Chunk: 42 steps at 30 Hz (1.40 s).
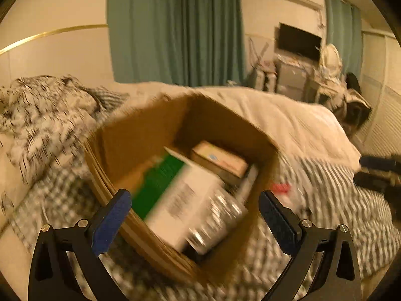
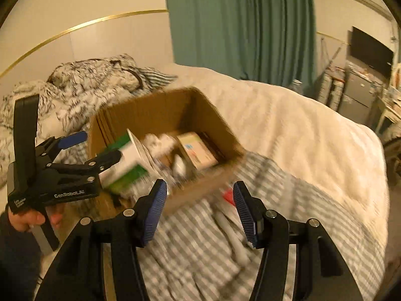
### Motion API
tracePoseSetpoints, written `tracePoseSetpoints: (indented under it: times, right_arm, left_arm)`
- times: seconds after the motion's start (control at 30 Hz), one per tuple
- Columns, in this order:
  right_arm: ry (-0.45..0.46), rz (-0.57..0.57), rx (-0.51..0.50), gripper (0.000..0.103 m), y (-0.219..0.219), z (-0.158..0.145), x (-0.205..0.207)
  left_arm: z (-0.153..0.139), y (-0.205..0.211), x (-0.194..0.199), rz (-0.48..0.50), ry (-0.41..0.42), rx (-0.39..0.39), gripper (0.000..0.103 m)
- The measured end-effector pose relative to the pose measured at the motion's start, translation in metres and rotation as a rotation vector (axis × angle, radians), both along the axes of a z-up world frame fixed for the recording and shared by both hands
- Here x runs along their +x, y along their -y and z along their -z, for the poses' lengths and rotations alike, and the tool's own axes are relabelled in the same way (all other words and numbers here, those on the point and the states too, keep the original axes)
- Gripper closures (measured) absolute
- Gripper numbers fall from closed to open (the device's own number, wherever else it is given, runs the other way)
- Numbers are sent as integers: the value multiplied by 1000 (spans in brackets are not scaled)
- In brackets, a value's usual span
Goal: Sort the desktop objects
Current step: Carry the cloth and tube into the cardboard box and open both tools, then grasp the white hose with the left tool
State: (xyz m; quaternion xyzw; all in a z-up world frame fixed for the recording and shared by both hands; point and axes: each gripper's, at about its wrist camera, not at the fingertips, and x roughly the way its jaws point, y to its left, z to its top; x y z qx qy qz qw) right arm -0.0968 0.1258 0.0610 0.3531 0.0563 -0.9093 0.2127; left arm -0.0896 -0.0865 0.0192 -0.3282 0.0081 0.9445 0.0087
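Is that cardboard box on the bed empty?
No. The cardboard box holds a green-and-white carton and a tan packet.

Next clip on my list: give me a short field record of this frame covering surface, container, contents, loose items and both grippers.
surface: bed with checked cover
container: open cardboard box on the cover
contents: green-and-white carton, tan small box, other blurred items
loose items: small red object on the cover, beside the box
left gripper: open, nothing pressed between the pads, above the box's near edge
right gripper: open, empty, over the cover near the red object
image quality: motion blur
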Motion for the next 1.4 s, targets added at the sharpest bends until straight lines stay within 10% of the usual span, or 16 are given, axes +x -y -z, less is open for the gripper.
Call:
tracePoseSetpoints:
  times: [0.33,0.73,0.97,1.1,1.27,1.4]
  right_arm:
    - [22,180,-24,48,-95,48,15]
    - [116,311,-179,39,-174,92,-27]
    - [196,272,-190,39,-176,113,-40]
    - [189,256,-172,39,-171,113,-38]
    - [173,265,-139,39,-165,110,-36]
    - [170,274,-106,39,-158,110,-36]
  left_arm:
    - [42,-89,41,11,85,-14,0]
    - [126,-169,-35,-122,241,36,0]
    - [154,-182,-45,-79,264,85,19]
    - [154,-188,-54,51,294,153,74]
    - [150,-198,-66,114,351,130,68]
    - [167,-180,-77,67,452,297,57]
